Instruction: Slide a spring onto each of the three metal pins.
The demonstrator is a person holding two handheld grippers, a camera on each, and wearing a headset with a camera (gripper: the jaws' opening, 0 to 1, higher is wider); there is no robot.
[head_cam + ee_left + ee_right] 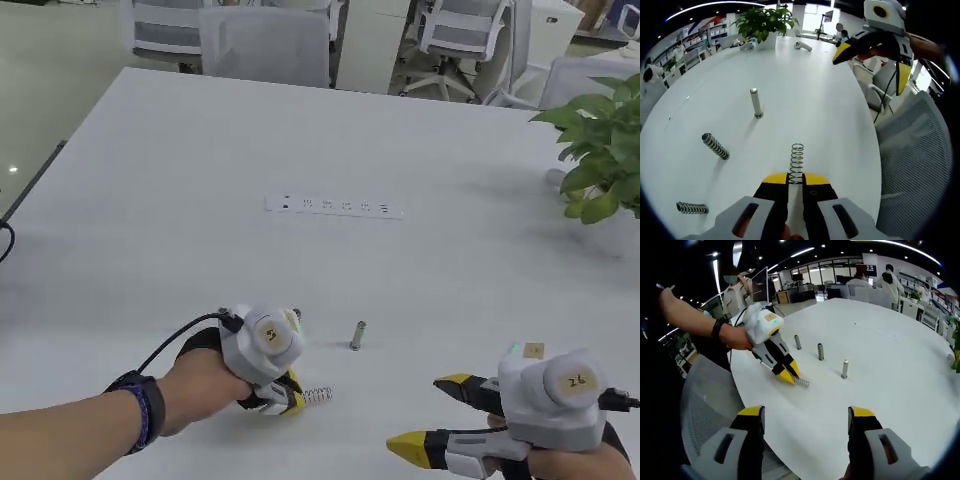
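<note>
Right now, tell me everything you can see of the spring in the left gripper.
The spring is a thin, bright metal coil with open turns. The left gripper pinches one end between its yellow tips. The rest juts straight forward, close to the white table, well short of the upright bare pin.

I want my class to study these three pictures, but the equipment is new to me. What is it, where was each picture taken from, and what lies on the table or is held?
There is no robot: a person holds a two-jaw gripper in each hand. One picture comes from a headset camera; the other two from a camera riding on each gripper. The left gripper is shut on a spring. The right gripper is open, holding nothing. On the table stands a bare pin; near it two more springs stand upright, apparently already on pins. A plant sits further off.
</note>
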